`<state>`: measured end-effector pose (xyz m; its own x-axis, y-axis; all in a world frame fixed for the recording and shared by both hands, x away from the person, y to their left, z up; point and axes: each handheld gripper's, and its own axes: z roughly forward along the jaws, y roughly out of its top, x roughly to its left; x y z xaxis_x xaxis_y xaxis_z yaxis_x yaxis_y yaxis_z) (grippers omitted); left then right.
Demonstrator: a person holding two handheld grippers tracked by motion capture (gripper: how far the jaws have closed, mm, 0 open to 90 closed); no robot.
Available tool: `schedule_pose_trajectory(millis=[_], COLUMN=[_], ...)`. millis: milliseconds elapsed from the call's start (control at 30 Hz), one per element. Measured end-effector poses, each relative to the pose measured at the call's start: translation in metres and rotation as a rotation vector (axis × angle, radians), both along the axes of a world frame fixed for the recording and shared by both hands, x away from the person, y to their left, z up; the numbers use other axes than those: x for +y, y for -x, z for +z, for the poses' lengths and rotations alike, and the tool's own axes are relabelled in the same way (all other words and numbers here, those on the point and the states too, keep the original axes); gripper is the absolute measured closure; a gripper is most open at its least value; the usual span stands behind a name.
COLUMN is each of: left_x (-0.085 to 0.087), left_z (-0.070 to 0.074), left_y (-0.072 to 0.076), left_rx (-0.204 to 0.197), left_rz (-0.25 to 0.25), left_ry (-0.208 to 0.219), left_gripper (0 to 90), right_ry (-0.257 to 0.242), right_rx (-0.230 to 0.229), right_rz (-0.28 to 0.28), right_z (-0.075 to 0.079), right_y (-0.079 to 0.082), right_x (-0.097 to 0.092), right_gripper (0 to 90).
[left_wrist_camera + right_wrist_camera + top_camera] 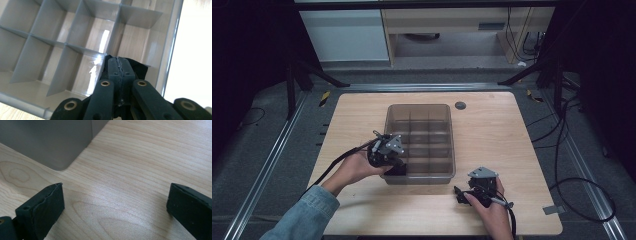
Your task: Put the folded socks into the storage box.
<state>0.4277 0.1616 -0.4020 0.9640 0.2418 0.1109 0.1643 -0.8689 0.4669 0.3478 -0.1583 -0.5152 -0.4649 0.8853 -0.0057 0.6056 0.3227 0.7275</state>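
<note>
— Closest to the high camera, what do you see?

— Two forearms coming in from the bottom edge. One wears a denim sleeve (pixel 307 207), and each hand carries a tool.

— Which one is busy?

— Left tool (pixel 396 168). Its jaws are pressed together on a piece of black cloth (pixel 138 67), which bulges out behind and beside the closed tips in the left gripper view.

— Where is that cloth?

— Just over the near corner compartment of the grey divided bin (pixel 451 150), at the near left corner in the high view, close to the outer wall. Whether it touches the compartment floor I cannot tell.

— And the bin itself?

— Translucent grey plastic, rounded corners, split by thin partitions into a grid of cells. Pale wood grain shows through the bottoms. It sits about mid-surface, long side running away from the person.

— The other hand?

— Right tool (pixel 460 192) rests low at the near right, well apart from the left one and just in front of the bin's near right corner. Its two black pads (pixel 47 205) stand wide apart with bare wood between them; nothing is gripped.

— Anything farther out?

— The wooden surface (pixel 492 125) has a small round grey grommet (pixel 460 105) beyond the bin's far right corner. Black cables (pixel 562 150) trail over the dark floor to the right.
</note>
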Motion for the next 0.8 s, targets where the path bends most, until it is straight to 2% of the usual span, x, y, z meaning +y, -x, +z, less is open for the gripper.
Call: schedule_pose_trajectory(millis=[200,267,333,433,533,600,700,733,800], left_x=[0.009,0.011,0.012,0.015,0.020,0.023,0.029,0.036,0.042], left_z=[0.004,0.006,0.009,0.013,0.019,0.023,0.027,0.031,0.032], left_y=[0.001,0.001,-0.001,-0.003,-0.003,-0.002,0.000,0.001,0.002], left_rx=[-0.018,-0.032,-0.048,-0.071,-0.076,-0.089,-0.101,-0.103,-0.097], left_rz=[0.018,0.033,0.062,0.095,0.128,0.139,0.157,0.165,0.162], left_ry=[0.038,0.046,0.066,0.095,0.132,0.135,0.153,0.189,0.212], left_gripper=[85.2,80.2,67.4,42.4,27.0,15.7,9.1,5.9,5.2], right_ry=[-0.002,-0.001,-0.001,-0.001,-0.001,-0.001,-0.001,-0.001,-0.001], right_rx=[0.001,0.000,0.001,0.001,0.001,0.000,0.001,0.001,0.001], right_rz=[0.000,0.001,-0.001,-0.001,-0.001,-0.001,-0.002,-0.002,-0.002], right_z=[0.000,0.000,0.000,0.000,0.000,0.000,0.000,0.000,0.000], right_y=[0.000,0.000,0.000,0.000,0.000,0.001,0.001,0.001,0.001], right_x=[0.000,0.000,0.000,0.000,0.000,0.000,0.000,0.000,0.000], right_gripper=[1.6,1.6,1.6,1.7,1.7,1.7,1.7,1.7,1.7])
